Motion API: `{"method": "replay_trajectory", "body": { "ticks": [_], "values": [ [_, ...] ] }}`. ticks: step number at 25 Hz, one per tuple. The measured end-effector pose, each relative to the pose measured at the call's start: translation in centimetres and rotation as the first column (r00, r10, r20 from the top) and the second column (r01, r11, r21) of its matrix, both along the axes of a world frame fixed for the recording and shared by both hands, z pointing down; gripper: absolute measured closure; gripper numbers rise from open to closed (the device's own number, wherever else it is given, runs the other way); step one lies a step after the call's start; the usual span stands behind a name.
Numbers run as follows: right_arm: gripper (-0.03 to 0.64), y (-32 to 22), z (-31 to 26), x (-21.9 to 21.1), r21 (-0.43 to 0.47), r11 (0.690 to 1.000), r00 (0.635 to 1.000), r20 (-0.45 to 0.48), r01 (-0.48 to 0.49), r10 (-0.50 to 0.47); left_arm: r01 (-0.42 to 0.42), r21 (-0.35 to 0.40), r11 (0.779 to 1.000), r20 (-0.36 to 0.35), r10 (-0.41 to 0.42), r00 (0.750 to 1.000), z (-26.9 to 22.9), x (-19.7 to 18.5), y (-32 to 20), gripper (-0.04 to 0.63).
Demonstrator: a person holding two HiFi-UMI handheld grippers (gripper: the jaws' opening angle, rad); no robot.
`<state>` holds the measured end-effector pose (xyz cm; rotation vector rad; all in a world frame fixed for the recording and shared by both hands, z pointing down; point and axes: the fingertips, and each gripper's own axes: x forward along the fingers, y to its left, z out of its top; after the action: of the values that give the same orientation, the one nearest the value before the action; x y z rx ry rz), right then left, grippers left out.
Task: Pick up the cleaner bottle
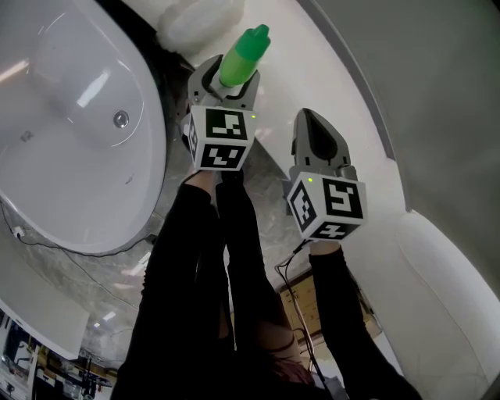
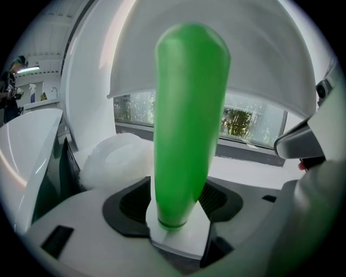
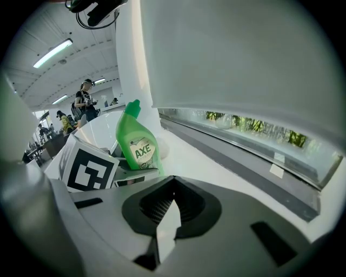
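Beside white tub [image 1: 70,101], L gripper [image 1: 232,87] clamps AXE cleaner bottle [image 2: 189,124] near base for lift; R gripper [image 3: 167,216] closed, empty.

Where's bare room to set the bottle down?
Bare: the white ledge between the cleaner bottle and the grey wall, ahead of the right hand-held gripper. Crowded: the ledge's end by the fluffy white bundle and the bathtub rim.
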<state>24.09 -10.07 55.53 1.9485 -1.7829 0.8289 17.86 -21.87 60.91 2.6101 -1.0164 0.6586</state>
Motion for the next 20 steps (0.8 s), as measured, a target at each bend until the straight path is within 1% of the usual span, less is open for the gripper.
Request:
{"method": "replay_trajectory", "body": {
  "ticks": [20],
  "values": [
    [0.615,0.0,1.4,0.5,-0.024,1.0,1.0,0.01,0.009,-0.008,0.059,0.067,0.996,-0.03,-0.057,0.998,0.3,1.5,-1.5,0.325]
  ]
}}
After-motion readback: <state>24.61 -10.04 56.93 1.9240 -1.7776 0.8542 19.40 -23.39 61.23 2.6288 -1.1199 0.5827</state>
